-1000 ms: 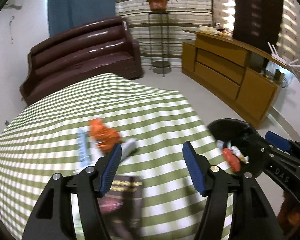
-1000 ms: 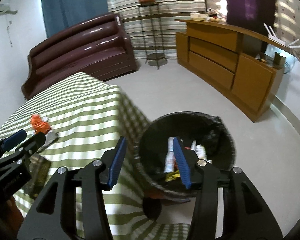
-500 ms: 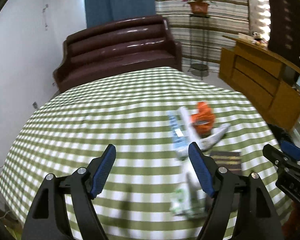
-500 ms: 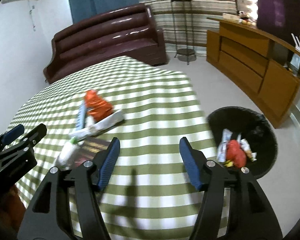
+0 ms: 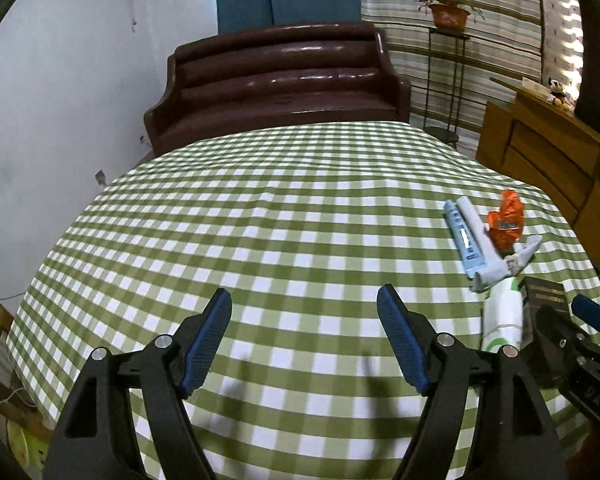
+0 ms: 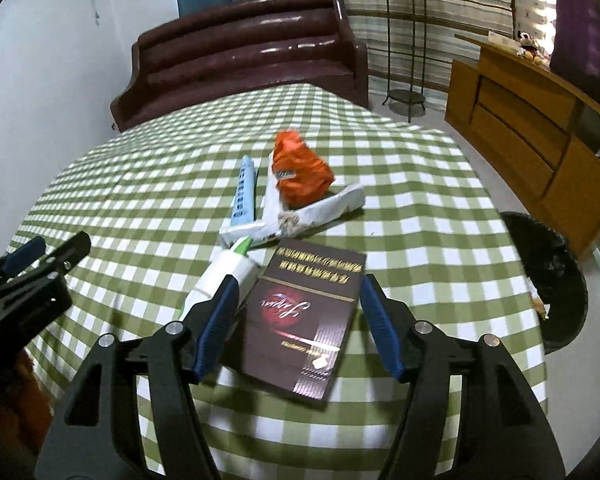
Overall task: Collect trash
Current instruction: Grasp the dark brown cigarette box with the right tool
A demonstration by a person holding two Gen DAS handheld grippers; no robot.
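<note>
Trash lies on the green checked tablecloth (image 6: pixel 148 184). A dark brown flat box (image 6: pixel 304 316) lies between the fingers of my open right gripper (image 6: pixel 298 320), just above it. Beyond it are a white and green tube (image 6: pixel 224 272), a crumpled orange wrapper (image 6: pixel 300 176), white rolled wrappers (image 6: pixel 324 212) and a light blue tube (image 6: pixel 244 192). In the left wrist view the same pile (image 5: pixel 484 240) lies at the right. My left gripper (image 5: pixel 304 340) is open and empty over bare cloth (image 5: pixel 260 220). The black trash bin (image 6: pixel 548 280) stands off the table's right edge.
A dark brown sofa (image 5: pixel 276 80) stands behind the table. A wooden sideboard (image 6: pixel 532 120) runs along the right wall. A metal plant stand (image 6: pixel 408 40) with a potted plant stands by the striped curtain.
Both grippers swung left, away from the bin and over the table. The right gripper now hovers over the brown box; the left has moved past the pile to bare cloth.
</note>
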